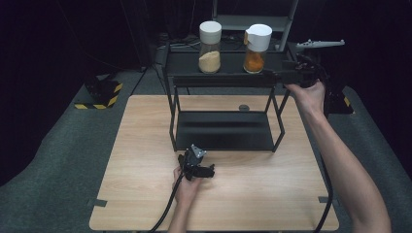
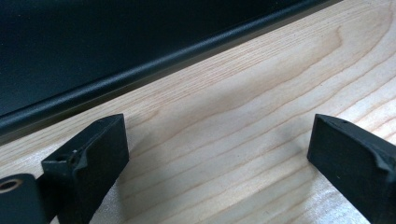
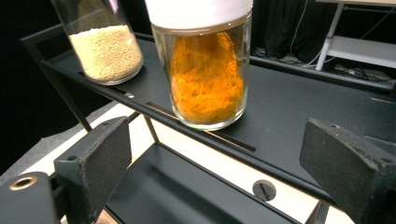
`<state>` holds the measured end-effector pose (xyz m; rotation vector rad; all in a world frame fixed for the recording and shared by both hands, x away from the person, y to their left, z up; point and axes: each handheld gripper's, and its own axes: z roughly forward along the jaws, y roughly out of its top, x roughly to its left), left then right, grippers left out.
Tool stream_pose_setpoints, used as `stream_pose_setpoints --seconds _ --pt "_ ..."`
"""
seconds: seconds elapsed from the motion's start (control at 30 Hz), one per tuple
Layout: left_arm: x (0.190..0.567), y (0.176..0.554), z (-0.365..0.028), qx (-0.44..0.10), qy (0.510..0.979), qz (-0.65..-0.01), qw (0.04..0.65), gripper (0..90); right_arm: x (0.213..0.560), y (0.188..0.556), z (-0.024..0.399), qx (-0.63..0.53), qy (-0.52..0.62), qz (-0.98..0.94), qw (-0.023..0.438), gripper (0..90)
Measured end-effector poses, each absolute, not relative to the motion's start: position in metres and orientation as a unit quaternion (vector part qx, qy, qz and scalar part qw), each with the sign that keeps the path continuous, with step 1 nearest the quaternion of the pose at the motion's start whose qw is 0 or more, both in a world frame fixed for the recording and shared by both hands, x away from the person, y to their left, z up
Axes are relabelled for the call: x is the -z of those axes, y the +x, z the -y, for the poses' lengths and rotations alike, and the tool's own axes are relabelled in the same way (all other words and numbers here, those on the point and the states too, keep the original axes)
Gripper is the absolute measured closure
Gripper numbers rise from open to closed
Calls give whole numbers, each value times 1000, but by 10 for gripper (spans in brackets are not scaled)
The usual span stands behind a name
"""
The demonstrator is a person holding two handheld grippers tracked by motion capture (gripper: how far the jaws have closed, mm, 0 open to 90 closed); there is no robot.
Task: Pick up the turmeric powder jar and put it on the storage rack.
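The clear glass jar of orange powder with a white lid (image 3: 208,70), unlabelled, stands on the black metal rack's top shelf (image 3: 289,102) beside the clear glass jar of pale beige granules (image 3: 105,49), just ahead of the right tool (image 3: 215,158), jaws apart and empty, while the left tool (image 2: 219,154), likewise apart, rests on the light wooden table (image 2: 261,93).

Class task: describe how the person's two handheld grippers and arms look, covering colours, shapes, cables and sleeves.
Both the left gripper and the right gripper are black, with two blocky black jaws. A black cable trails from each. The left carries a grey three-cornered plate. The forearms are bare, with no sleeves.
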<state>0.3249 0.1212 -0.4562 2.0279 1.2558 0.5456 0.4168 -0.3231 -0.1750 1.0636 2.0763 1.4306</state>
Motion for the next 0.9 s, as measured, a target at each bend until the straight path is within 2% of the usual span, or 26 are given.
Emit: stream_pose_setpoints --seconds 0.9 --pt "456 325 -121 -209 780 -482 340 53 200 399 352 -519 385 -736 202 97"
